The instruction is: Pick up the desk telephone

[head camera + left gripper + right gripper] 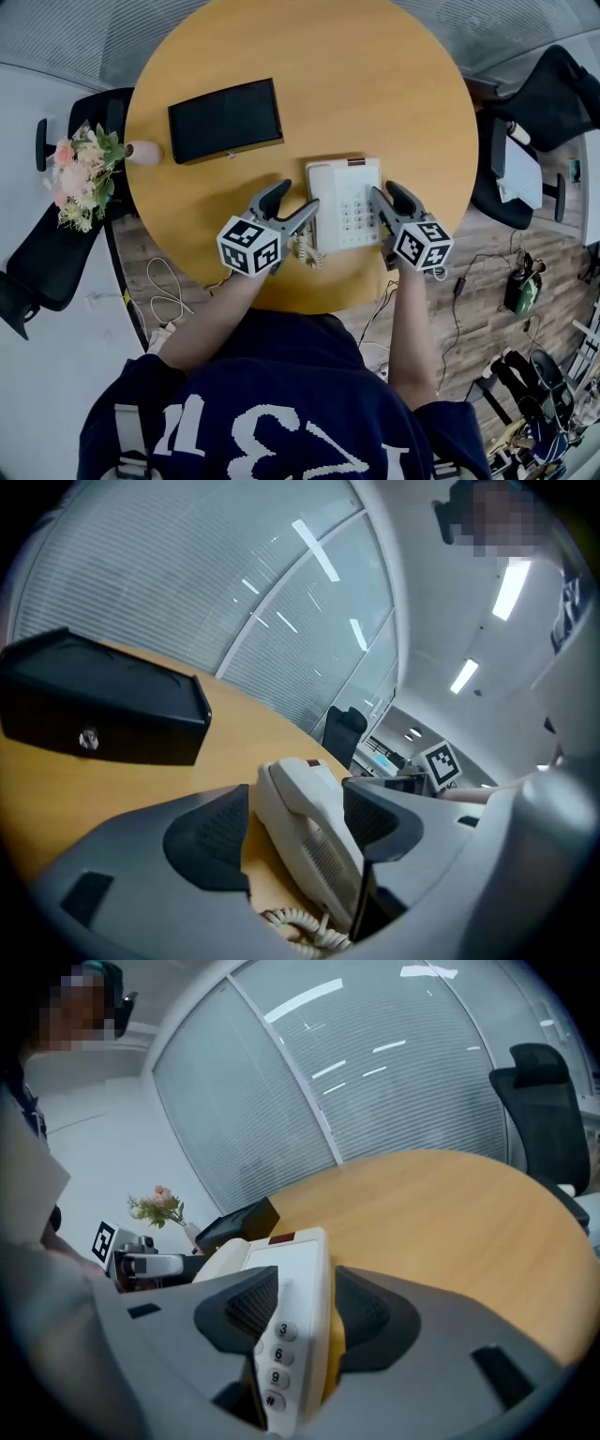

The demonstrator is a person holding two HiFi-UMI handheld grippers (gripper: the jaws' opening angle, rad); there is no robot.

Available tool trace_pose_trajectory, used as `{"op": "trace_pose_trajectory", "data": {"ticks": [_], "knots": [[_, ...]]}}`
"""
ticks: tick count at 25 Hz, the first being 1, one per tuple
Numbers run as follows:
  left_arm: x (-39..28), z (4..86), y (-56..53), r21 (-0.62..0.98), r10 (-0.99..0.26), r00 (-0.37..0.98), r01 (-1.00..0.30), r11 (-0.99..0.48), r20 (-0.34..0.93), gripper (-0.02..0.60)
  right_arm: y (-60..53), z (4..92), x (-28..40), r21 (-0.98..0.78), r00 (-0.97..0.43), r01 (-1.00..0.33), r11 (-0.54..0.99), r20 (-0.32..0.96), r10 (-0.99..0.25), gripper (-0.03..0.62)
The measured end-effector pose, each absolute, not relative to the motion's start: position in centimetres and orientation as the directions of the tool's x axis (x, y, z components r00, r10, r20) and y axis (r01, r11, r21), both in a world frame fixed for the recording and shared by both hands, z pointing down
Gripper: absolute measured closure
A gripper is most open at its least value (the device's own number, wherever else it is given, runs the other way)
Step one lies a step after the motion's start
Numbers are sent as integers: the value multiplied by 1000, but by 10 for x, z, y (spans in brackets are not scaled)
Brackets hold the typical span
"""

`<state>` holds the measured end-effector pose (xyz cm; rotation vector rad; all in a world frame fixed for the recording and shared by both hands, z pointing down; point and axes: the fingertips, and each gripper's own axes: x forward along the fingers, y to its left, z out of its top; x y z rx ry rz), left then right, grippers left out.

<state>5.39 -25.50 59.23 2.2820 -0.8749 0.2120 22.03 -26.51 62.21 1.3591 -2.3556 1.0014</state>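
My left fingers (211, 832), wide, straddle the handset (305, 813) of the desk telephone (345, 202); right fingers (248, 1307), apart, its keypad edge: close both evenly before lifting level.

Both forearms outstretched, your left gripper (296, 198) aims at 1 o'clock, right gripper (389, 195) at 11, jaws apart.

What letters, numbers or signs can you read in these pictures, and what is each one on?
"3": key on the desk telephone, right gripper view.
"6": key below it.
"9": key below that.
"#": lowest key showing.
Too small: the keypad in the head view.
Unclear: white print on the shirt, upside down and cut off.
Cubes: marker patterns, no words.
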Motion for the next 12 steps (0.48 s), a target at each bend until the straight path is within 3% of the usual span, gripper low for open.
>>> {"op": "trace_pose_trajectory", "data": {"ticks": [7, 12], "knots": [[79, 616, -234, 647, -439, 816, -571, -505, 377, 252, -258, 638, 208, -587, -655, -737, 334, 501, -565, 374], [89, 622, -231, 697, -415, 830, -546, -465, 373, 250, -250, 648, 201, -592, -693, -715, 373, 526, -494, 361]]}}
